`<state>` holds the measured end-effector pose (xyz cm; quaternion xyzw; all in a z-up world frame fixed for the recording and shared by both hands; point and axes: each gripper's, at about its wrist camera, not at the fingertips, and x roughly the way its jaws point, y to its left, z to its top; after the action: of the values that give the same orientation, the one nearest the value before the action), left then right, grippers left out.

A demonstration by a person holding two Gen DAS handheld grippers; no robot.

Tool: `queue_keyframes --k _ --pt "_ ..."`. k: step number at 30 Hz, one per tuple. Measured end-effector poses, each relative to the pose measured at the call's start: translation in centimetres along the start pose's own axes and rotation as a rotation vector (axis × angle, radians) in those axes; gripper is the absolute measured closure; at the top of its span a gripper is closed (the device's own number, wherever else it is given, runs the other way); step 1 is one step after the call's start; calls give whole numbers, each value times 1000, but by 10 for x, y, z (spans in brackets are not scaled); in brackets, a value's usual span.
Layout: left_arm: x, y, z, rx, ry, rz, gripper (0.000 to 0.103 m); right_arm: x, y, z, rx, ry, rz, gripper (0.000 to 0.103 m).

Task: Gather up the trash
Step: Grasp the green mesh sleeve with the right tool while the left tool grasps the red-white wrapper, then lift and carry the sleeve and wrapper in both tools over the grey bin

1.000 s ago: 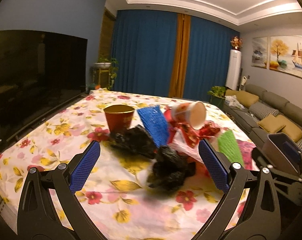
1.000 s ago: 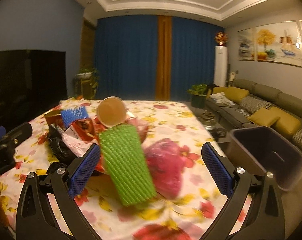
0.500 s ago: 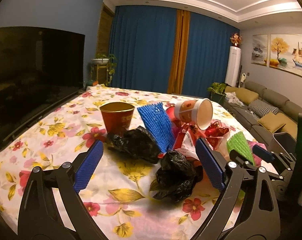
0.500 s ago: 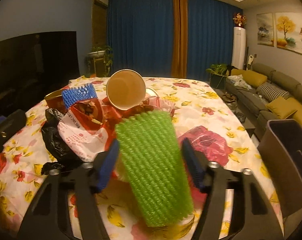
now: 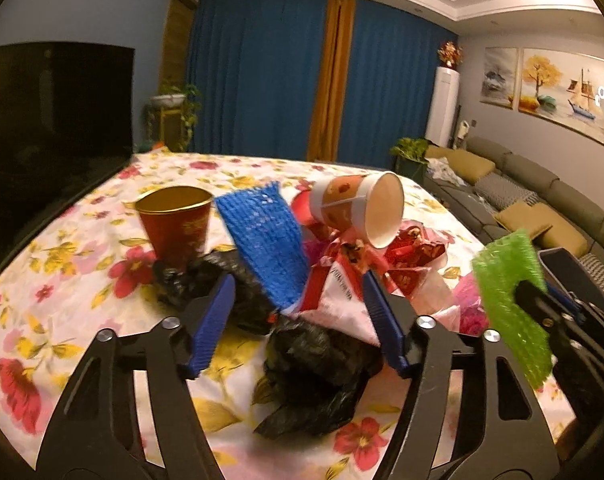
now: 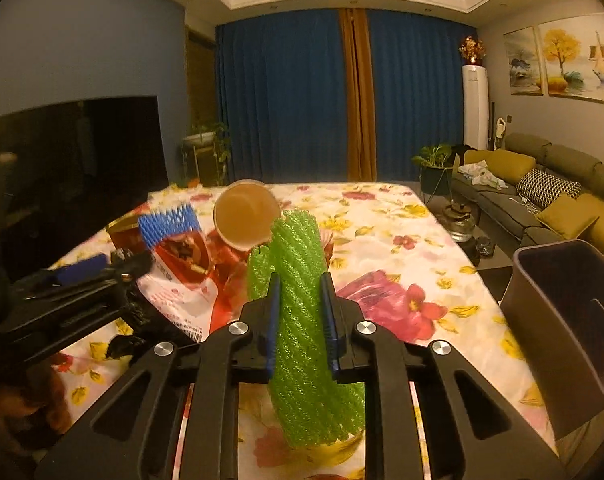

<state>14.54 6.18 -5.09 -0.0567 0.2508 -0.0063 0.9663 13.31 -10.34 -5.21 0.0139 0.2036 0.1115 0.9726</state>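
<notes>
Right gripper jaws closing on green foam net; left gripper jaws (closing) released; bin interior unclear.

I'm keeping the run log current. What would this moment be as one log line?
left gripper: closing around black bag, not gripping | right gripper: closing on green foam net | bin: right of table

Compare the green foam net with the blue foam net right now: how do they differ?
Colour: the green foam net is bright green, the blue foam net deep blue. Grip: the right gripper is closing on the green net, pads squeezing its sides; nothing grips the blue net. Place: the green net is lifted off the trash pile; the blue net leans in it, against the black bags. Both are mesh foam sleeves.
</notes>
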Motion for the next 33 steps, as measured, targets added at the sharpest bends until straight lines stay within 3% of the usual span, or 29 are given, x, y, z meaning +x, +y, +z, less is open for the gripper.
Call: queue_keyframes --k 3,7,11,25,33 --pt "14 -3 5 3 36 -21 52 -9 -4 2 3 -20 1 83" --pt "25 -7 3 12 82 -63 80 -17 -8 2 7 -29 3 83" --pt "19 -11 0 22 65 -75 91 -23 -12 2 16 -37 3 83" --pt "-73 -19 22 -1 -151 -144 94 -61 -32 7 54 -107 -38 83" --pt "-87 -69 26 64 -195 -215 94 -90 -67 15 80 -171 -124 83"
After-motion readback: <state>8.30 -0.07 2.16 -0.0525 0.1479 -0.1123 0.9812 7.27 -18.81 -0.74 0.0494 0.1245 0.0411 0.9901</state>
